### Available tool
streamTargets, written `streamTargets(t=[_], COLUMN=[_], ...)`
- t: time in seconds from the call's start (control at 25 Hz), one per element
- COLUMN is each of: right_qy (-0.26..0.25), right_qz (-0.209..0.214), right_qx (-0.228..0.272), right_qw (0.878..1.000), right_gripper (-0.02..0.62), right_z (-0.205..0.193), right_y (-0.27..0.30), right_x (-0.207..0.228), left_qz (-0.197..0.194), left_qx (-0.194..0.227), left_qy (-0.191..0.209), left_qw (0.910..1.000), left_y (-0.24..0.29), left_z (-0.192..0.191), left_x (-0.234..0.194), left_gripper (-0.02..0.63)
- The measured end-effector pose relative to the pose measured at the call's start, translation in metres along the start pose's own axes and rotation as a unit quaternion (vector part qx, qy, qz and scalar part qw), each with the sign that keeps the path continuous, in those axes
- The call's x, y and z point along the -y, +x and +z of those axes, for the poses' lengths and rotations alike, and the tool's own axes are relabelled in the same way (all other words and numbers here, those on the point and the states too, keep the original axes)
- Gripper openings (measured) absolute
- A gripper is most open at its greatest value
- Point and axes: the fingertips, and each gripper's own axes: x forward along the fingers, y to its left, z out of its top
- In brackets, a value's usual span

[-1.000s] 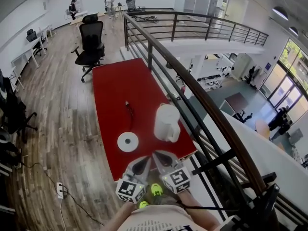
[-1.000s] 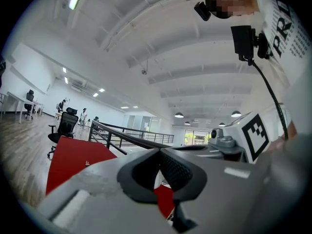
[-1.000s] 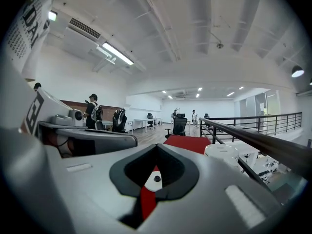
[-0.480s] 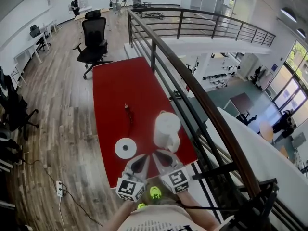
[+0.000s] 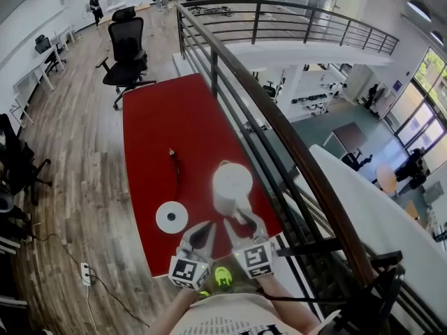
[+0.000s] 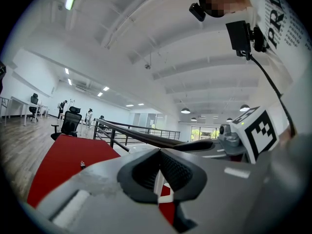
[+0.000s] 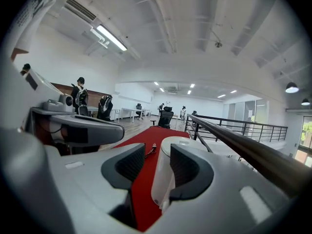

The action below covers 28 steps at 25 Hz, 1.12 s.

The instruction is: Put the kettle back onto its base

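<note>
Hands: both low at the near edge of the red table (image 5: pixel 164 117), held close together, grippers pointing across it.
Left gripper (image 5: pixel 207 229): roughly level; claw closed, pads meeting, nothing in them; it points between base and kettle.
Right gripper (image 5: pixel 243 222): tipped slightly down; claw wide and opening; its tips are at the near side of the kettle (image 5: pixel 231 183), which shows through the gap; pads not pressing on it.
Kettle: white, upright on the table, lid on, contents unseen; off its base.
Base (image 5: pixel 172 217): white disc, bare, left of the kettle and apart from it; cable (image 5: pixel 174 162) lying beyond.
Railing (image 5: pixel 279 128): along the table's right side.
</note>
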Motion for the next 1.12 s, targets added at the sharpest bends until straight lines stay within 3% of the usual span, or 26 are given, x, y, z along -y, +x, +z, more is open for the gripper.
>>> streamTargets(t=[0.24, 0.4, 0.88, 1.12], right_qy=[-0.008, 0.0, 0.056, 0.053], right_qz=[-0.063, -0.078, -0.067, -0.059], right_qx=[-0.02, -0.037, -0.083, -0.101], right_qw=[0.998, 0.996, 0.993, 0.992], right_gripper=[0.189, 0.196, 0.199, 0.166], right_z=[-0.014, -0.025, -0.064, -0.078], right_y=[-0.004, -0.005, 0.018, 0.027], right_x=[0.032, 0.038, 0.041, 0.038], left_qz=[-0.003, -0.006, -0.041, -0.046], left_qx=[-0.009, -0.012, -0.06, -0.072], left_qy=[0.0, 0.003, -0.011, -0.014], left_qw=[0.9999, 0.9999, 0.9973, 0.9962], left_y=[0.022, 0.034, 0.05, 0.052], left_z=[-0.015, -0.026, -0.056, -0.066], left_x=[0.002, 0.004, 0.006, 0.009], left_gripper=[-0.008, -0.008, -0.008, -0.008])
